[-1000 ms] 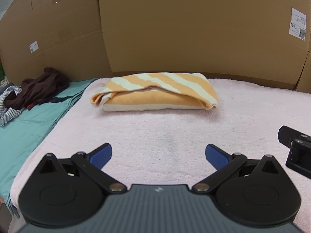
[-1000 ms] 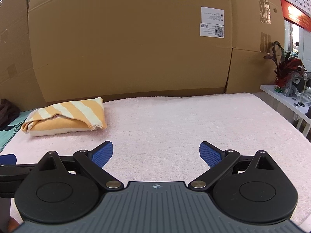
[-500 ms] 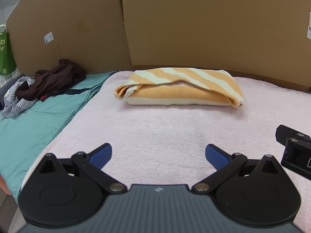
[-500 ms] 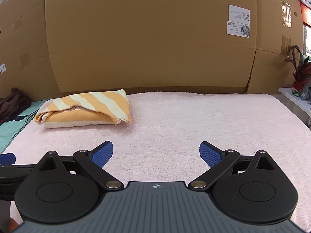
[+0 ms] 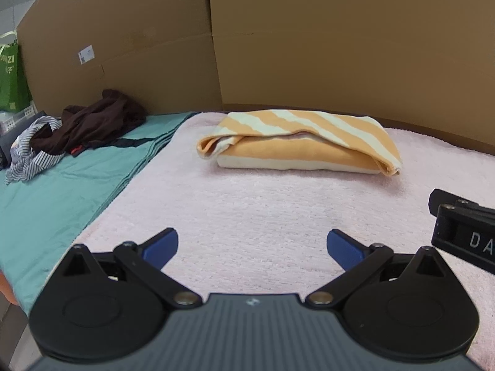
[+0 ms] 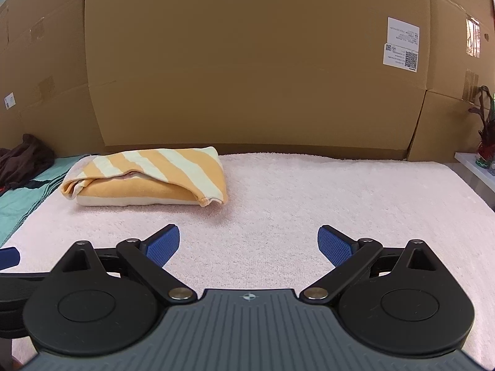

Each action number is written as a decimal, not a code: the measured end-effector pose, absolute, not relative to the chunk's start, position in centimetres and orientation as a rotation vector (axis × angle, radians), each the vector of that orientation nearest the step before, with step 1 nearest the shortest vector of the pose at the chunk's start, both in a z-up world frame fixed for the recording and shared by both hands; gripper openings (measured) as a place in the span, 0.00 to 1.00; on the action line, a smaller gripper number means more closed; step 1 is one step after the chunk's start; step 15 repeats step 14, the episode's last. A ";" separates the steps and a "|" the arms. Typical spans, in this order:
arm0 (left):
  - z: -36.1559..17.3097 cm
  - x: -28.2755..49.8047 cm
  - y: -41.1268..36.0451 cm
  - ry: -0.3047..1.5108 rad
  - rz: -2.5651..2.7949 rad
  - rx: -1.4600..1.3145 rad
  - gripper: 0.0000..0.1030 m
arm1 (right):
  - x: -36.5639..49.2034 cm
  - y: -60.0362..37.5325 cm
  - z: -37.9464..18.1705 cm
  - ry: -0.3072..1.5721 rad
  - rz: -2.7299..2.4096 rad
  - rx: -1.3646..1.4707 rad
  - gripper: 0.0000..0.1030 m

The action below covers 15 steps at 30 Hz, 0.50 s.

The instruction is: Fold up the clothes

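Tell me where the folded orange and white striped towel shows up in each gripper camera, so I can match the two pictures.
Left wrist view: the striped towel lies centre to right, in the upper middle, on the pink cover.
Right wrist view: the striped towel lies left of centre, at mid height.
Shared landmark: the cardboard wall right behind it; the dark clothes pile lies to its left.

a folded orange-and-cream striped cloth garment (image 5: 300,142) lies flat at the far left of the pink fleecy mat (image 5: 263,210); a crumpled dark brown garment (image 5: 96,123) and a striped one (image 5: 31,151) heap on teal fabric (image 5: 55,198).
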<state>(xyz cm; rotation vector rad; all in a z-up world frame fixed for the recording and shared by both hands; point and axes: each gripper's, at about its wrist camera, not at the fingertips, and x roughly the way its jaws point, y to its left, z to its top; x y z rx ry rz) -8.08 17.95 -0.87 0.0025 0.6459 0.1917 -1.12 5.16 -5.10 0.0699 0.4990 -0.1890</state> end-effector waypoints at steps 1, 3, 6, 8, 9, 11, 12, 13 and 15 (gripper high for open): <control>-0.9 -8.0 18.2 0.649 0.191 -0.004 0.99 | -1.0 5.2 -5.1 0.501 -0.187 0.068 0.95; -0.9 -7.9 18.6 0.657 0.194 -0.019 0.99 | -0.9 5.3 -5.2 0.505 -0.183 0.066 0.95; -1.0 -7.7 19.1 0.667 0.195 -0.035 0.99 | -0.7 5.5 -5.2 0.509 -0.179 0.065 0.95; -1.0 -7.7 19.2 0.668 0.193 -0.038 0.99 | -0.6 5.7 -5.2 0.507 -0.177 0.061 0.95; -1.0 -7.7 19.3 0.668 0.190 -0.038 0.99 | -0.6 5.8 -5.2 0.506 -0.176 0.059 0.95; -1.1 -7.8 19.4 0.662 0.182 -0.042 0.99 | -0.5 6.0 -5.1 0.506 -0.172 0.056 0.95; -1.0 -7.8 19.5 0.659 0.179 -0.046 0.99 | -0.4 6.0 -5.1 0.506 -0.171 0.056 0.95; -1.0 -7.8 19.5 0.657 0.176 -0.049 0.99 | -0.4 6.1 -5.1 0.505 -0.170 0.055 0.95; -1.0 -7.8 19.6 0.657 0.176 -0.055 0.99 | -0.4 6.1 -5.1 0.505 -0.169 0.055 0.95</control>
